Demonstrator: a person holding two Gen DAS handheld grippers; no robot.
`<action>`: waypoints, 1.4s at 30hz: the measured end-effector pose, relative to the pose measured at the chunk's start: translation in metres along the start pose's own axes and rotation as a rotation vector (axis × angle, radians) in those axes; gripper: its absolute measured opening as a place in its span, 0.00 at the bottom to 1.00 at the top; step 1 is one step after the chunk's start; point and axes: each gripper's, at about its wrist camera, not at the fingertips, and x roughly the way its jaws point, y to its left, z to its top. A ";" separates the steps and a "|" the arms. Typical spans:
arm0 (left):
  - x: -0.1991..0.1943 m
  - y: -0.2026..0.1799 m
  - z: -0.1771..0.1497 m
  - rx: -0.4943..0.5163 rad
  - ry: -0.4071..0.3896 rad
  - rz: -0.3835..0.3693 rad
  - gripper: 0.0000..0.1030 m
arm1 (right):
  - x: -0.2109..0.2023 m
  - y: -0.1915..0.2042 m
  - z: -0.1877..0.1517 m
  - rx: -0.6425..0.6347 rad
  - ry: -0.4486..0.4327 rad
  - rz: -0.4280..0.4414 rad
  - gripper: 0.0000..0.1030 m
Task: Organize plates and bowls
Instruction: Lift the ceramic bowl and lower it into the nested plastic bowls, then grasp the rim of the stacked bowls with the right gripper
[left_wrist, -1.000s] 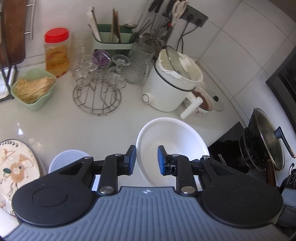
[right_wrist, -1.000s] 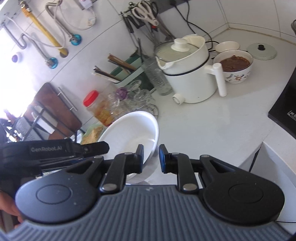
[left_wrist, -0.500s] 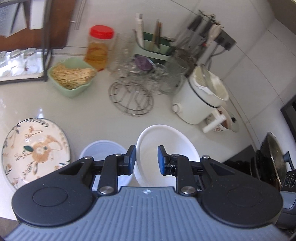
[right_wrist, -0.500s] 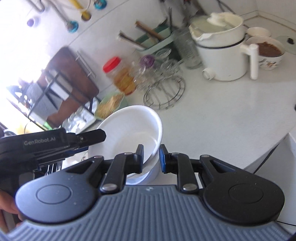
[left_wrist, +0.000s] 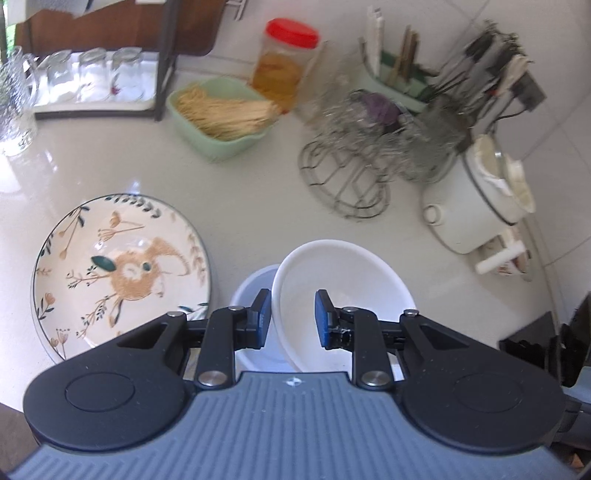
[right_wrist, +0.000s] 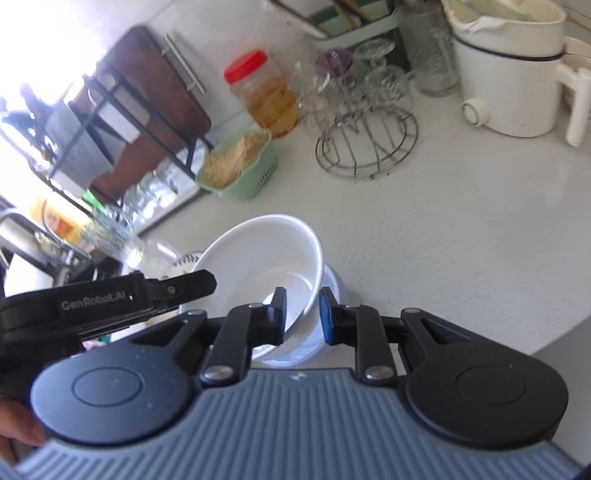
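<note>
While both grippers keep their pinch on the white bowl (left_wrist: 340, 288), I have carried it across the counter and lowered it, so that it now hangs tilted over the pale bowl (left_wrist: 251, 291) standing on the worktop. A second ago the white bowl was out over bare counter near the white cooker (left_wrist: 476, 206); now the cooker sits well off to the right in the left wrist view and the floral plate (left_wrist: 122, 266) has come fully into sight just beside the pale bowl.

My left gripper (left_wrist: 291, 317) is nearly closed, with the bowl's near wall between its pads. My right gripper (right_wrist: 303, 314) is also narrow and clamps the opposite rim, one pad inside the bowl and one outside. In the right wrist view the left gripper's black body reaches in from the left across the far edge.

That puts the task at the nesting step, I judge: the white bowl's lower edge seems to sit inside or on the pale bowl's rim, though I cannot tell from either view whether they already touch.

Further out, the green basket of sticks (left_wrist: 221, 114), the red-lidded jar (left_wrist: 284, 62) and the wire rack of glasses (left_wrist: 365, 147) stand well apart from the stack.
</note>
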 end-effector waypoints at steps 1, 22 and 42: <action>0.004 0.003 0.000 -0.007 0.004 0.012 0.27 | 0.005 0.001 0.000 -0.010 0.008 0.000 0.22; 0.032 0.045 -0.006 -0.157 0.091 0.013 0.38 | 0.051 0.008 0.003 -0.139 0.107 -0.041 0.40; 0.066 0.047 -0.035 -0.234 0.184 0.040 0.46 | 0.067 -0.021 0.000 -0.092 0.140 0.004 0.39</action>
